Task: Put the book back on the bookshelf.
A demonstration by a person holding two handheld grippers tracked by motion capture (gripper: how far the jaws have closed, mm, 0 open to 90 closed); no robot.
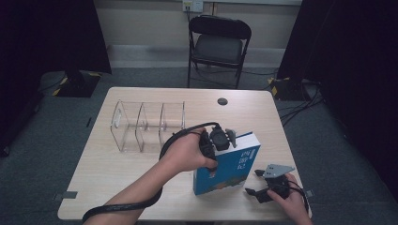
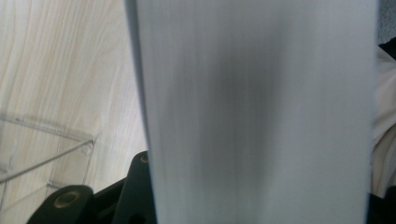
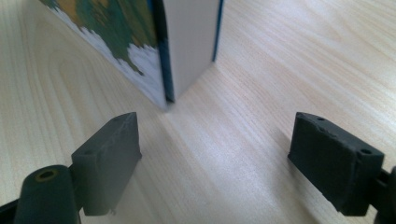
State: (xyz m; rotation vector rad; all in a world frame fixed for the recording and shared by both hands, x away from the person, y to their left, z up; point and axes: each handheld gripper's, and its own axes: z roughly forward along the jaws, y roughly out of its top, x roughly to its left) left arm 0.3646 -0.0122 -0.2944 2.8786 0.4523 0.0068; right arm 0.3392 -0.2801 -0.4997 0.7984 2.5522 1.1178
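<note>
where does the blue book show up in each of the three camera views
High view: the blue book stands on edge right of centre on the table, the left gripper clamped on its top.
Left gripper view: its pale page edge spans the middle, top to bottom.
Right gripper view: its lower corner sits top centre, beyond the open right gripper.
Shared landmark: the light wooden table.

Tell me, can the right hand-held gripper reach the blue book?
Probably yes. The right hand-held gripper is open, the book stands just ahead, and bare table lies between them.
</note>
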